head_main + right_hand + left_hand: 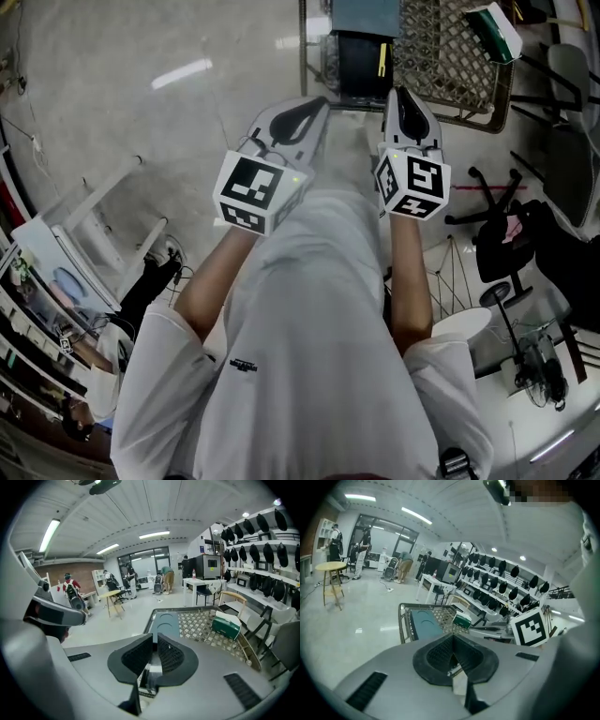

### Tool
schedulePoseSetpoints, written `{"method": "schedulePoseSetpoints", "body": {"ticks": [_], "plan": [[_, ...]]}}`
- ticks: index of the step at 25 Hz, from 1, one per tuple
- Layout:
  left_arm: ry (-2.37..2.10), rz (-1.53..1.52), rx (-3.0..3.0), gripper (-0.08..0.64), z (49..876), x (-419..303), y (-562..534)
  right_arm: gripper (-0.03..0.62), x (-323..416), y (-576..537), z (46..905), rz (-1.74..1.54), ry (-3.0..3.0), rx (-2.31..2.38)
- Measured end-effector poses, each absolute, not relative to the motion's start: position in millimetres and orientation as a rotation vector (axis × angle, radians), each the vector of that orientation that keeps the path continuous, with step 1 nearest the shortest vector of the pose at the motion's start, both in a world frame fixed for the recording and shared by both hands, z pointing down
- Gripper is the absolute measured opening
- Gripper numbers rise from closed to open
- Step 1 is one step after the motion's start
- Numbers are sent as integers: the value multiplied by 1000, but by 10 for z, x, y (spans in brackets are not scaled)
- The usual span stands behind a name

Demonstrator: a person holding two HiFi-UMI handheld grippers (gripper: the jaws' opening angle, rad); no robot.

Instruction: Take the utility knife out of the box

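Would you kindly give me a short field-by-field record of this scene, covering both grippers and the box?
left gripper: fingers together, nothing between them
right gripper: fingers together, nothing between them
box: green and white, lying on the mesh table, ahead of both grippers, untouched
utility knife: not visible in any view
task status: not yet begun

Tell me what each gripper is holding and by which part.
Nothing is held. The left gripper and the right gripper are both shut with nothing between their jaws; the green box lies untouched on the mesh table ahead.
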State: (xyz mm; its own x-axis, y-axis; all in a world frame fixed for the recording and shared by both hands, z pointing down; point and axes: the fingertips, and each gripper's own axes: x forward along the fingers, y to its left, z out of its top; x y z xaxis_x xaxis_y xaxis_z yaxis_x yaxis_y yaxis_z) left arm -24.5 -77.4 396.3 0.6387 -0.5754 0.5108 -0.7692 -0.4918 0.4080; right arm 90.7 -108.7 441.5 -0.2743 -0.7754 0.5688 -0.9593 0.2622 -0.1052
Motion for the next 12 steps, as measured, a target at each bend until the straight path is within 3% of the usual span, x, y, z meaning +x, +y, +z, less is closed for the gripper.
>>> {"method": "schedulePoseSetpoints", "body": {"ticks": [4,7,12], "plan": [[-1041,434,2208,2,4216,-291,-839,11,913,-1205,4775,692,-2061,1575],[-1022,471,2183,2,4422,-298,-863,80,937,-1254,5056,735,-2008,1556],[-1014,495,2158,2,4615,-316,-971,86,966,-1286,5558,806,-1891,1529]]}}
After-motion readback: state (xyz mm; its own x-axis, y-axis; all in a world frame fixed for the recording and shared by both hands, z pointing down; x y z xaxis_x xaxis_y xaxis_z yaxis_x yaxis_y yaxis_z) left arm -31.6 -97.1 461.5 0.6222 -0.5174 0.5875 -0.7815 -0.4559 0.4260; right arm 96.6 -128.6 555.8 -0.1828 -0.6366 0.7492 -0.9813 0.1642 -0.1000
